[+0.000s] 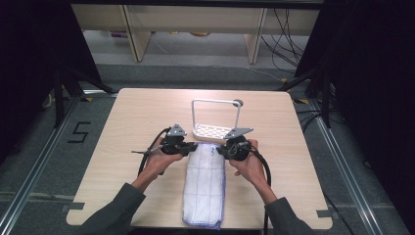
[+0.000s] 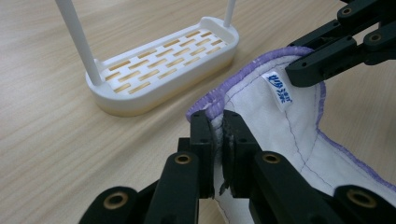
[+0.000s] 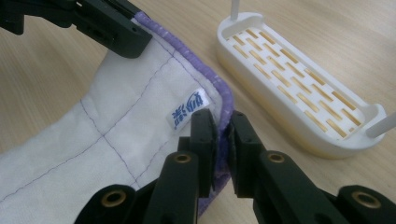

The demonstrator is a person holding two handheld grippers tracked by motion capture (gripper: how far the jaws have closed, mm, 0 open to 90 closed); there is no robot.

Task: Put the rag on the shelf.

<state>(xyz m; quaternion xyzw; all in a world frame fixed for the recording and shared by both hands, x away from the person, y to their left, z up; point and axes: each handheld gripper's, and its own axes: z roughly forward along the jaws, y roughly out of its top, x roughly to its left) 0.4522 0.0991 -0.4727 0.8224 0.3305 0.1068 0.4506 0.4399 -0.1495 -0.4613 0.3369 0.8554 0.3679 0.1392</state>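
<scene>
Pinching the two far corners of a white cloth [image 1: 205, 183] is what is being done at this moment. The left gripper [image 2: 218, 135] is being held with its jaws pressed onto the cloth's purple-stitched hem; a thin fold of fabric is being squeezed between the two black pads, and the rest of the cloth is spreading away to the right of these jaws. A small label [image 2: 279, 88] with blue characters is being shown just beyond the jaws, near the hem. Farther off, the other gripper is being seen clamped on the opposite corner.

The right gripper [image 3: 223, 140] is being held in the same manner: its jaws are closed on the purple border [image 3: 223, 100], with the edge of the cloth caught between them. The white quilted surface is lying to the left of these jaws, and the label is sitting just ahead of the left jaw.

In the high view, the cloth is being stretched as a long folded strip from between the two grippers toward the near edge of the table [image 1: 142, 112], with its far end being raised a little by both hands.

A white slotted rack [image 1: 213, 128] with a tall wire handle is standing just beyond the jaws of both grippers, apart from the cloth.
</scene>
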